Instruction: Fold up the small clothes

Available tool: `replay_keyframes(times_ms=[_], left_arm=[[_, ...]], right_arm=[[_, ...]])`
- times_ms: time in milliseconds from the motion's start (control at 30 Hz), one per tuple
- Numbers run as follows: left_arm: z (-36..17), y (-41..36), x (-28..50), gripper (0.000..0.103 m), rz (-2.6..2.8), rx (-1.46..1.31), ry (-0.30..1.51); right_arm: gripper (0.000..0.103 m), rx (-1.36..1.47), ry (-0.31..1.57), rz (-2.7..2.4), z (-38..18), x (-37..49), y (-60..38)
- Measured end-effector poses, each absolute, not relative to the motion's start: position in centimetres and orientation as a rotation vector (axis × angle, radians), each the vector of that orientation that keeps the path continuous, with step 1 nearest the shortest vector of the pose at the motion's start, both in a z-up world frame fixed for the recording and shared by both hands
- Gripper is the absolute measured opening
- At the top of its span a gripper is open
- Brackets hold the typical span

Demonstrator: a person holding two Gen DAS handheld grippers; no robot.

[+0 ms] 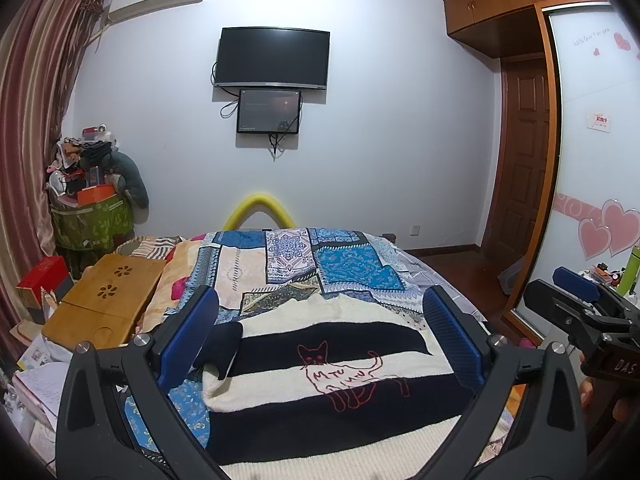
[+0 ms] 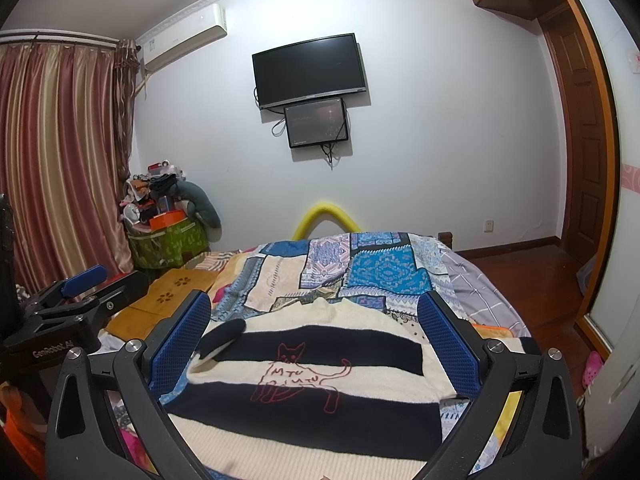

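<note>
A cream and navy striped knitted sweater with a red outlined cat stitched on its front [image 1: 332, 380] lies spread flat on a patchwork bedspread of blue, beige and patterned squares [image 1: 304, 264] that covers the bed. Its near hem runs out of the bottom of both views, so its full length cannot be seen. One navy sleeve end [image 1: 224, 344] lies folded in over the sweater's left side, partly hidden behind a blue finger pad; the other sleeve is hidden behind the fingers on the right.

The left gripper [image 1: 320, 336] hangs above the sweater with its blue-padded fingers [image 1: 192, 336] spread wide and nothing between them. The right gripper [image 2: 316, 340] hangs likewise over the garment, fingers [image 2: 448, 344] wide apart and holding nothing. Each gripper also shows at the edge of the other's view, cut off by the frame.

Beside the bed, on the left, a light wooden lap desk with flower-shaped cut-outs [image 1: 104, 304] rests among papers and boxes too blurred to read. A black wall-mounted television [image 1: 274, 58] hangs on the white wall, with a smaller dark screen [image 1: 269, 111] below it whose dim display cannot be made out. A yellow foam arch [image 1: 260, 210] rises behind the bed, its lower ends hidden.
</note>
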State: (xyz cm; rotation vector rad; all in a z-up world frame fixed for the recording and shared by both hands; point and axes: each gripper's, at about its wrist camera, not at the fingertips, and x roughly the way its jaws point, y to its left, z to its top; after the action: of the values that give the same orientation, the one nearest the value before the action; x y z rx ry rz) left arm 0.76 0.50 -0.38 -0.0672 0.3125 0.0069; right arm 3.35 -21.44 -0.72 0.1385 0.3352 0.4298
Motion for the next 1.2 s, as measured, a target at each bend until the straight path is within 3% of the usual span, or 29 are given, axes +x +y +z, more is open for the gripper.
replay_keyframes(times_ms=[600,1100,1200], left_arm=[[-3.2,5.7,6.4,0.103,0.064,-0.135,0.391],[-11.7,17.1,16.4,0.103,0.235,-0.207,0.640],[-14.3,20.0,17.8,0.097,0.273,-0.265,0.718]], right_arm=[[0.103,0.080,0.392,0.391,-2.7,8.7,-19.3],[0.103,0.020,0.606,0.390,-8.8,15.8,-17.4],[0.102,0.001,0.656,0.387,-9.8,16.9,-17.1]])
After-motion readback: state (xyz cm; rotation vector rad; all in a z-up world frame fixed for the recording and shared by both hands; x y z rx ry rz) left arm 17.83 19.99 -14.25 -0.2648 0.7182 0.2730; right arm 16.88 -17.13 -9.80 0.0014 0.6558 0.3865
